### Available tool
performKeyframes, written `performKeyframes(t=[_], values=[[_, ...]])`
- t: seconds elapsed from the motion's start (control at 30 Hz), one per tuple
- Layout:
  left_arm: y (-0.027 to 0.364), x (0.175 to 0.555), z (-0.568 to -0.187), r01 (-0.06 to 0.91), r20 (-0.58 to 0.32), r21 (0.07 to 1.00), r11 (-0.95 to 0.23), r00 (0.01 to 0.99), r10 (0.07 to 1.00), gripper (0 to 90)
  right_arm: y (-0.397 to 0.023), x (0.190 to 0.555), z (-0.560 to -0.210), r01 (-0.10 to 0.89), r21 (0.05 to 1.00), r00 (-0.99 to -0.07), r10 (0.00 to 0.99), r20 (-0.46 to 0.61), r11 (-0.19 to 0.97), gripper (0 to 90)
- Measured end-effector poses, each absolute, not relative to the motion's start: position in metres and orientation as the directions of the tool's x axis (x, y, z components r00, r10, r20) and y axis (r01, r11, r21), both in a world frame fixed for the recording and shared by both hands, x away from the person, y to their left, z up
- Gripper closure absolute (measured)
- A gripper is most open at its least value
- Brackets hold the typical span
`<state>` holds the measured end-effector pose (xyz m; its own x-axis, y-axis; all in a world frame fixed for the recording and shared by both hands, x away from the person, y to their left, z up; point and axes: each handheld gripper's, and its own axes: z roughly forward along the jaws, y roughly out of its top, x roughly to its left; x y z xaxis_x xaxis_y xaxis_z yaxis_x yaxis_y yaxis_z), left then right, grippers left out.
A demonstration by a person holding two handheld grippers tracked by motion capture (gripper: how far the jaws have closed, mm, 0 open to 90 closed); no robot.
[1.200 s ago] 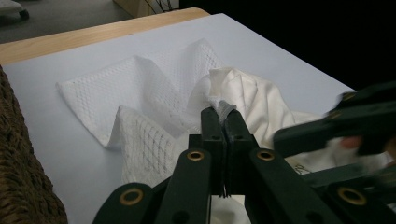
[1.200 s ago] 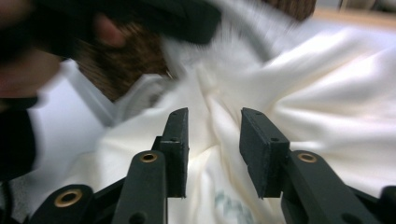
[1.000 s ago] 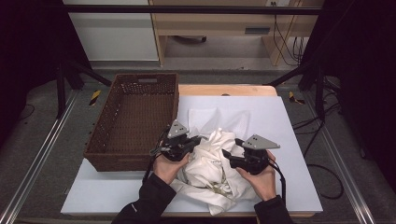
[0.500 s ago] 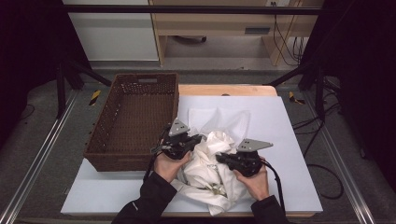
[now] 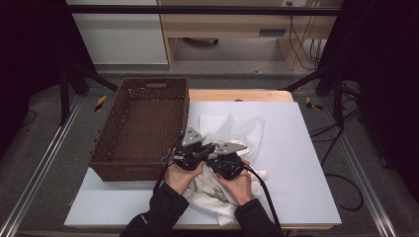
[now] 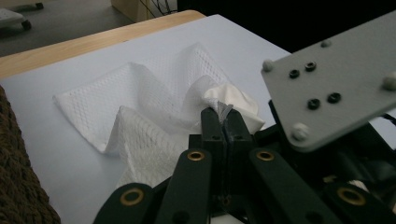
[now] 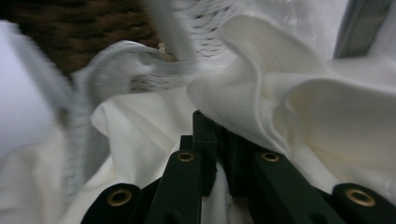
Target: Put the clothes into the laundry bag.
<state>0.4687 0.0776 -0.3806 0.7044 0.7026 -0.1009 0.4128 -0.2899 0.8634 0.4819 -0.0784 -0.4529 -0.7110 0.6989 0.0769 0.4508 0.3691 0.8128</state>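
A: Where does the cloth [image 5: 225,163] stand right now?

B: It's a white bundle on the desk [image 5: 296,148], near the front edge, just at three o'clock of the wicker basket [image 5: 143,128]. Part of it is spread flat toward twelve o'clock, and the rest is bunched up under the two hands.

A: And the grippers?

B: The left gripper [image 6: 224,122] has its jaws pressed together on a small fold of the cloth; you can see a bit of fabric pinched at the tips in the left gripper view. The right gripper [image 7: 219,128] has just been closing, and its jaws are now clamped into the cream folds, fabric bulging around them. From above, the two grippers sit nearly touching, the right one at about four o'clock of the left.

A: So how far along would you say it is?

B: Early to middle, I'd judge. Both edges seem gathered and brought together, as if for a fold. But the cloth is rumpled, not a neat stack, and the basket is empty. Smoothing the fold and moving the cloth over to the basket look like what's left.
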Motion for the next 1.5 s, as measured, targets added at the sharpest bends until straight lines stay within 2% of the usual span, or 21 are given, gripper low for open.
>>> performKeyframes(t=[0.1, 0.2, 0.27, 0.33, 0.47, 0.53, 0.63, 0.7, 0.73, 0.77, 0.83, 0.87, 0.9, 1.07, 1.23, 1.33, 1.5], values=[[0.083, 0.471, -0.383, 0.421, -0.127, 0.87, -0.256, 0.694, 0.709, 89.5, -0.08, 0.482, -0.452, 0.455, 0.815, -0.712, 0.696, 0.092, 0.358, 81.4], [0.09, 0.473, -0.383, 0.426, -0.137, 0.872, -0.242, 0.685, 0.715, 89.5, -0.099, 0.467, -0.439, 0.414, 0.868, -0.756, 0.635, 0.16, 0.275, 68.3], [0.092, 0.474, -0.384, 0.432, -0.139, 0.87, -0.239, 0.679, 0.72, 89.4, -0.115, 0.456, -0.429, 0.395, 0.889, -0.755, 0.634, 0.171, 0.23, 61.4], [0.092, 0.473, -0.385, 0.432, -0.14, 0.87, -0.239, 0.68, 0.72, 89.4, -0.131, 0.447, -0.419, 0.37, 0.903, -0.744, 0.651, 0.147, 0.218, 54.8], [0.09, 0.472, -0.385, 0.426, -0.131, 0.87, -0.248, 0.684, 0.717, 89.4, -0.153, 0.44, -0.412, 0.324, 0.919, -0.691, 0.72, 0.066, 0.226, 34.0], [0.089, 0.471, -0.384, 0.423, -0.127, 0.87, -0.252, 0.687, 0.715, 89.4, -0.157, 0.448, -0.42, 0.35, 0.903, -0.657, 0.752, 0.049, 0.247, 25.6], [0.089, 0.471, -0.384, 0.419, -0.121, 0.869, -0.262, 0.695, 0.709, 89.4, -0.154, 0.465, -0.438, 0.418, 0.871, -0.655, 0.75, 0.093, 0.257, 24.0], [0.089, 0.471, -0.385, 0.42, -0.124, 0.869, -0.259, 0.695, 0.709, 89.4, -0.148, 0.478, -0.45, 0.447, 0.855, -0.664, 0.738, 0.118, 0.265, 26.7], [0.089, 0.472, -0.385, 0.422, -0.123, 0.867, -0.265, 0.696, 0.707, 89.4, -0.144, 0.483, -0.454, 0.454, 0.853, -0.673, 0.726, 0.137, 0.259, 31.5], [0.089, 0.472, -0.386, 0.424, -0.123, 0.866, -0.266, 0.695, 0.708, 89.4, -0.142, 0.487, -0.458, 0.469, 0.846, -0.682, 0.713, 0.164, 0.253, 40.4], [0.09, 0.474, -0.388, 0.429, -0.129, 0.864, -0.263, 0.694, 0.708, 89.4, -0.144, 0.487, -0.458, 0.476, 0.845, -0.699, 0.688, 0.196, 0.243, 69.1], [0.09, 0.474, -0.388, 0.429, -0.131, 0.865, -0.261, 0.693, 0.709, 89.4, -0.145, 0.485, -0.455, 0.473, 0.846, -0.707, 0.679, 0.198, 0.246, 79.1], [0.09, 0.474, -0.387, 0.427, -0.131, 0.867, -0.257, 0.693, 0.709, 89.4, -0.145, 0.481, -0.452, 0.46, 0.85, -0.715, 0.675, 0.183, 0.256, 82.0], [0.092, 0.475, -0.38, 0.422, -0.128, 0.872, -0.247, 0.684, 0.718, 89.4, -0.143, 0.455, -0.431, 0.368, 0.885, -0.782, 0.61, 0.129, 0.284, 83.5], [0.09, 0.471, -0.37, 0.401, -0.099, 0.878, -0.262, 0.687, 0.72, 89.4, -0.111, 0.437, -0.42, 0.28, 0.898, -0.843, 0.535, 0.06, 0.34, 83.3], [0.091, 0.467, -0.367, 0.392, -0.085, 0.881, -0.267, 0.685, 0.723, 89.5, -0.094, 0.451, -0.428, 0.302, 0.874, -0.804, 0.595, 0.018, 0.381, 83.3], [0.089, 0.465, -0.377, 0.396, -0.07, 0.87, -0.295, 0.691, 0.72, 89.5, -0.083, 0.482, -0.448, 0.407, 0.833, -0.674, 0.739, -0.004, 0.376, 83.2]])
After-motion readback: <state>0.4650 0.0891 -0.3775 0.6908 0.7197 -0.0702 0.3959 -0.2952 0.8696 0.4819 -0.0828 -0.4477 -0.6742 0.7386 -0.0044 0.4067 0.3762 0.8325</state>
